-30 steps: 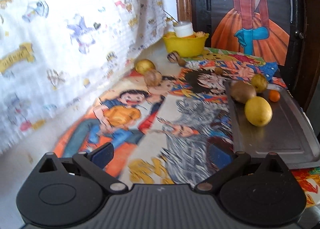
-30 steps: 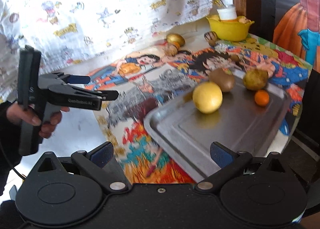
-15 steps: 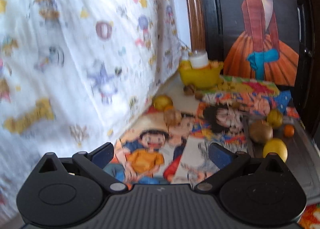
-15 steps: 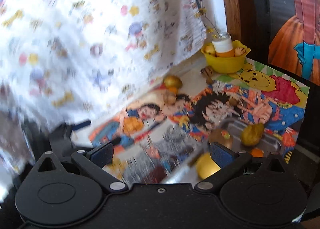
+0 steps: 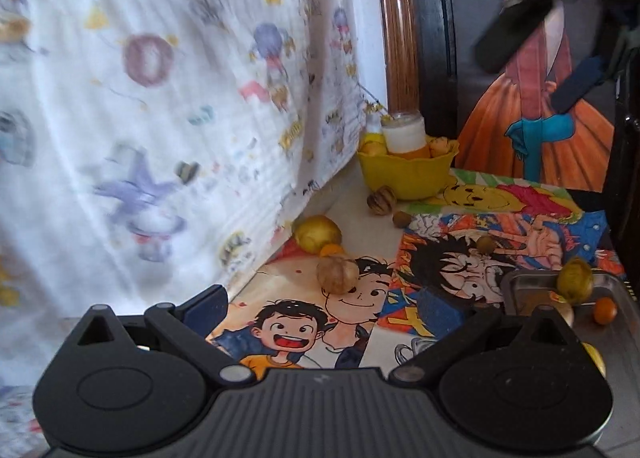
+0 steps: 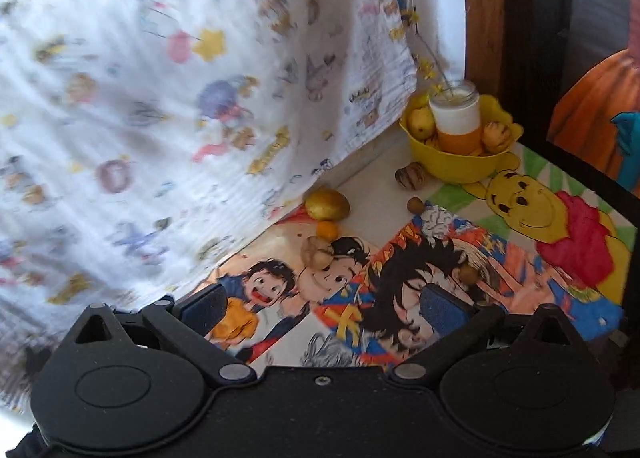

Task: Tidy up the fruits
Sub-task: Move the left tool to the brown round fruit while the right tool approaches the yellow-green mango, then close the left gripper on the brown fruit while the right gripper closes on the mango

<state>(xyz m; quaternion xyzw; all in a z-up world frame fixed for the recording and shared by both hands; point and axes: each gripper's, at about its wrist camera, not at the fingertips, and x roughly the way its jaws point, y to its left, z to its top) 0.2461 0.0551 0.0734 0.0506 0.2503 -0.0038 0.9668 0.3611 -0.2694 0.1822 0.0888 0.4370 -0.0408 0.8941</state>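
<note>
— Both tools, left tool and right tool, are gaping wide, gripping nothing.
— Fruit?
— Tray at the tabletop's right edge is showing a green fruit; another is hiding behind the finger. Yellow bowl is sitting in the far corner.

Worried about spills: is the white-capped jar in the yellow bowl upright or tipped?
Upright: the white-capped jar stands vertically inside the yellow bowl, twigs rising from its top.

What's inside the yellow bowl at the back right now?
The yellow bowl holds a white-and-orange jar with yellow-flowered twigs, a yellow pear-like fruit on its left and a striped yellowish fruit on its right. The jar and the bowl's wall hide anything lower down.
</note>
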